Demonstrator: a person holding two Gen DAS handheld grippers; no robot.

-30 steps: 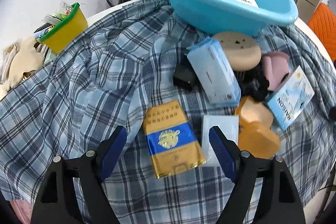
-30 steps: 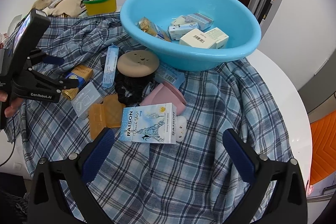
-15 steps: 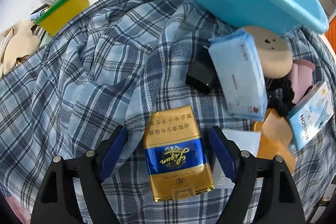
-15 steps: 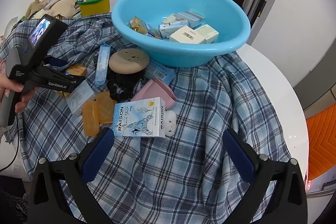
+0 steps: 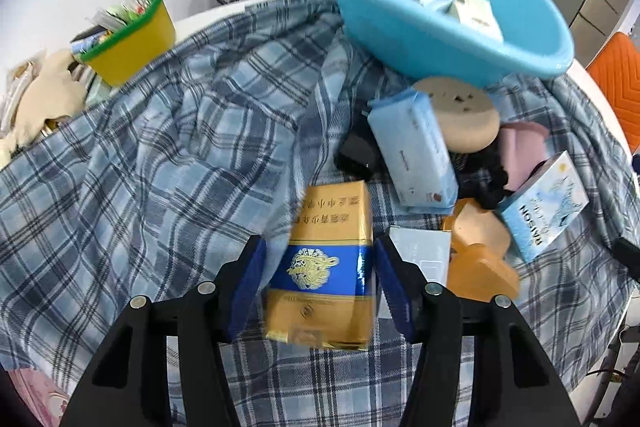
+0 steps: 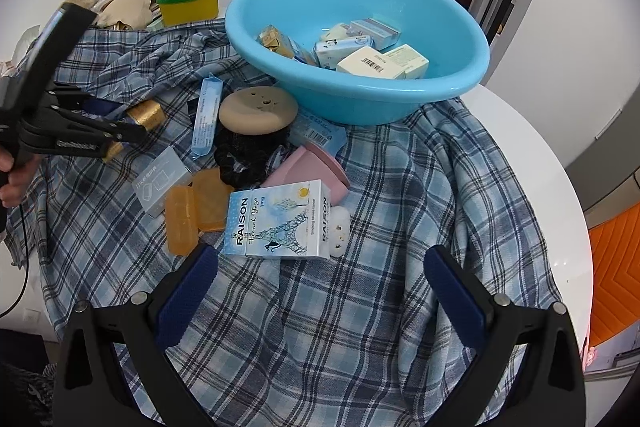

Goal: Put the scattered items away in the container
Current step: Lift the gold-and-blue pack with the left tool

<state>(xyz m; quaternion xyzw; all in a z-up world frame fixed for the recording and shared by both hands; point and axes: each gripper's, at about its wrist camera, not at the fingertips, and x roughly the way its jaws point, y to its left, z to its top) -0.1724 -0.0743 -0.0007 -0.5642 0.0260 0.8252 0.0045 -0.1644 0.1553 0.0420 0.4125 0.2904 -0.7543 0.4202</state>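
Left wrist: my left gripper [image 5: 320,277] straddles the gold-and-blue pack [image 5: 326,267], fingers narrowed onto its long sides; right pad touches, left pad looks just short, so I can't tell if it's clamped. The pack's long axis runs along the fingers, pointing toward the blue basin [image 5: 436,11], handy for carrying it over.

Right wrist: my right gripper [image 6: 316,291] hangs wide open, empty, over the plaid cloth [image 6: 360,307], just short of the RAISON box [image 6: 278,225], which lies flat, long axis crosswise.
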